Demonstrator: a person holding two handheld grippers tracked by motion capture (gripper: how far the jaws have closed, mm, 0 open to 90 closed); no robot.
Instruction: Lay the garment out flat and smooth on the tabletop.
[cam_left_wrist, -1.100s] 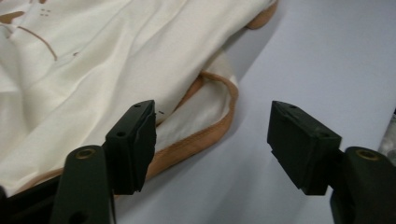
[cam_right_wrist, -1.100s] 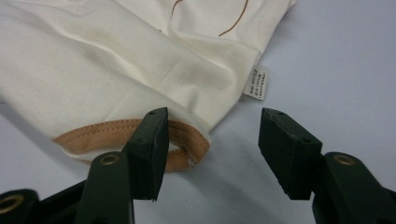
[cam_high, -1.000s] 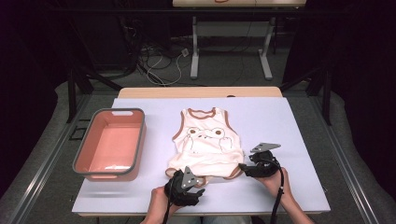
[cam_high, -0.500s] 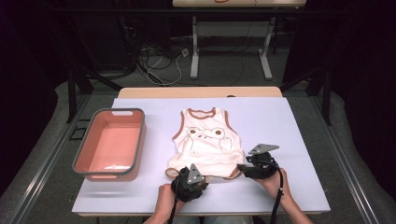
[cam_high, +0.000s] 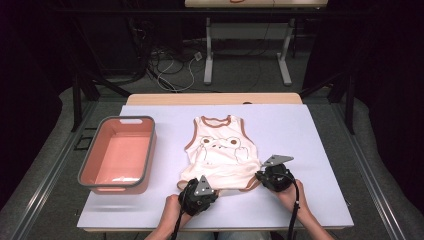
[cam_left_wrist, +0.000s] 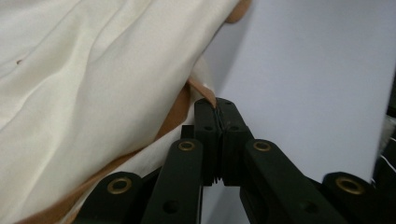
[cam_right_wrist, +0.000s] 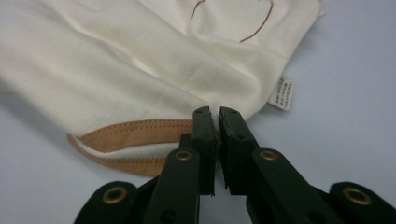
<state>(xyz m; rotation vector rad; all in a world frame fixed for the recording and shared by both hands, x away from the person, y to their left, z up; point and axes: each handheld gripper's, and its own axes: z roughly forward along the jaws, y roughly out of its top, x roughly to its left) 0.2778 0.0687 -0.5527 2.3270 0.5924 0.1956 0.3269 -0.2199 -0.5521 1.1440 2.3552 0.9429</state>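
Note:
A cream sleeveless top (cam_high: 220, 150) with brown trim and a frog print lies flat in the middle of the white table (cam_high: 310, 130), neck away from me. My left gripper (cam_high: 188, 185) is shut on the brown hem (cam_left_wrist: 198, 91) at the top's near left corner. At the near right corner, my right gripper (cam_high: 260, 176) is shut on the hem (cam_right_wrist: 140, 130) too. In the right gripper view a small white label (cam_right_wrist: 282, 93) sticks out of the side seam.
A pink bin (cam_high: 120, 152) with a grey rim stands at the table's left side, a hand's width from the top. Bare table surface lies to the right of the top and behind it. Cables and table legs are on the floor beyond.
The right gripper has slid a little to the left along the hem. The left gripper has shifted only slightly. The top's near edge looks a bit more gathered.

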